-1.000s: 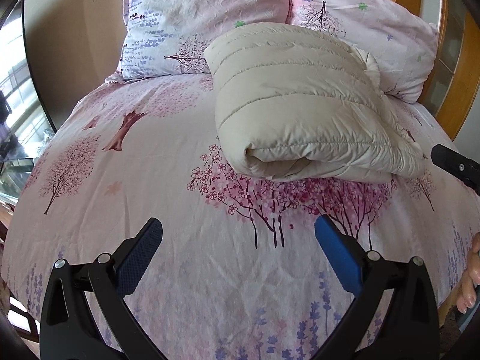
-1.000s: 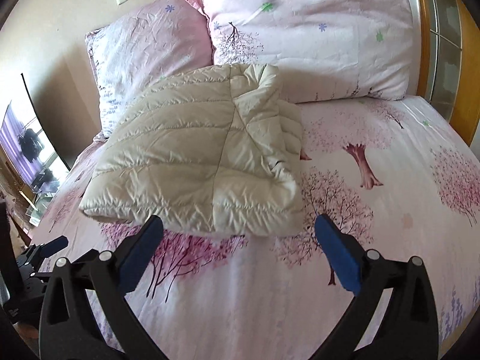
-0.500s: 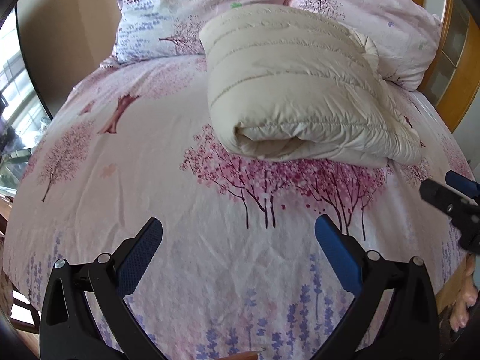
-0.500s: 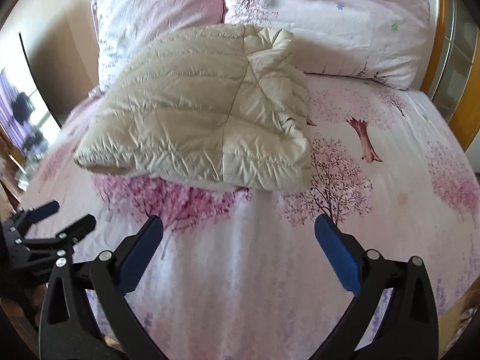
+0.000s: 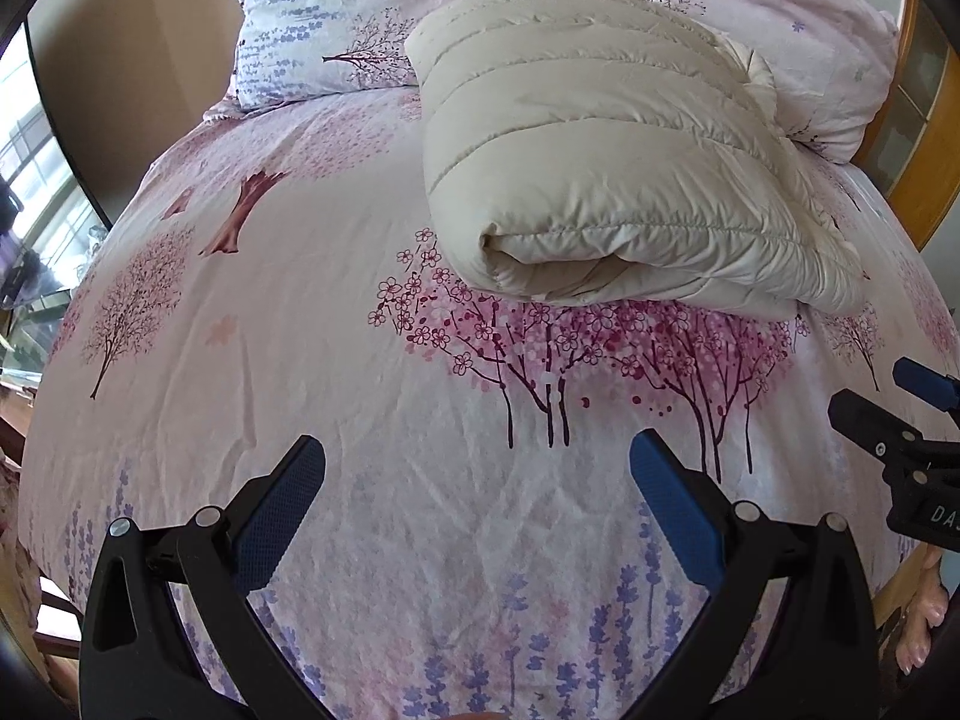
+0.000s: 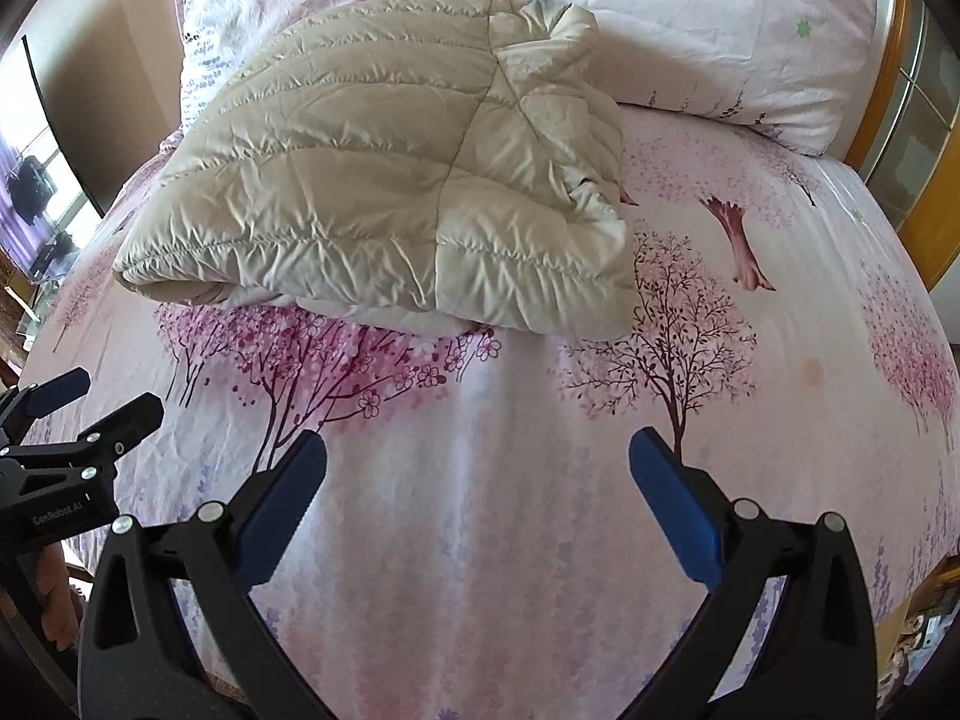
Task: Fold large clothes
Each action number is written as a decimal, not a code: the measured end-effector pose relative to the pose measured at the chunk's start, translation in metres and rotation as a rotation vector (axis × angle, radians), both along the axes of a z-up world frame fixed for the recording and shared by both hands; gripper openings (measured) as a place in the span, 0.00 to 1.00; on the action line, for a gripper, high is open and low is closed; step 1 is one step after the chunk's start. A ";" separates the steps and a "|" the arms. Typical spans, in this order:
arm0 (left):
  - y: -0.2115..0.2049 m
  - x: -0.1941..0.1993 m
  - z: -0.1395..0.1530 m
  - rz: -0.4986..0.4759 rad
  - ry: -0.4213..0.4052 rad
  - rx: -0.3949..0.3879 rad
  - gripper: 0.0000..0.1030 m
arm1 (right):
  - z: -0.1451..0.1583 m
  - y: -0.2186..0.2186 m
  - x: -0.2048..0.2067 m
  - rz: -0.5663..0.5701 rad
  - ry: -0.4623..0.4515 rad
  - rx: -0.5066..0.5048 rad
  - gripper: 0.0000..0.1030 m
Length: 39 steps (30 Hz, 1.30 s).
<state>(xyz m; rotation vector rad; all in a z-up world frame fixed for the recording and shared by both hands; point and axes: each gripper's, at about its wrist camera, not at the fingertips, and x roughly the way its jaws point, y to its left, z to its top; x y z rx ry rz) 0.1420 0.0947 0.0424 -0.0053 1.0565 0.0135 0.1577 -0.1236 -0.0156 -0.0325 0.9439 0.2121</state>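
Note:
A cream quilted down jacket (image 5: pixel 606 174) lies folded into a thick bundle on the pink tree-print bed sheet (image 5: pixel 300 324), near the pillows. It also shows in the right wrist view (image 6: pixel 390 180). My left gripper (image 5: pixel 477 456) is open and empty, hovering above the sheet well short of the jacket. My right gripper (image 6: pixel 477 456) is open and empty too, over the sheet in front of the jacket. Each gripper shows at the edge of the other's view, the right one (image 5: pixel 888 414) and the left one (image 6: pixel 78 402).
Two patterned pillows (image 6: pixel 690 30) lean at the head of the bed behind the jacket. A wooden headboard frame (image 5: pixel 924 138) rises at the right. A beige wall and a window (image 5: pixel 36 192) are at the left. The bed's front edge is just under the grippers.
Both grippers have drawn back from the jacket toward the foot of the bed and stayed open. The jacket has not moved.

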 end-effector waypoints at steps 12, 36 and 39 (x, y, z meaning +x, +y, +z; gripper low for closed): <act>-0.002 0.002 -0.002 -0.005 0.005 -0.004 0.99 | -0.002 0.001 0.003 -0.003 0.011 0.004 0.98; -0.003 0.003 -0.002 -0.003 0.007 -0.010 0.99 | -0.004 0.003 0.004 -0.006 0.020 0.011 0.98; -0.004 0.004 -0.002 -0.004 0.007 -0.010 0.99 | -0.005 0.004 0.004 -0.008 0.021 0.013 0.98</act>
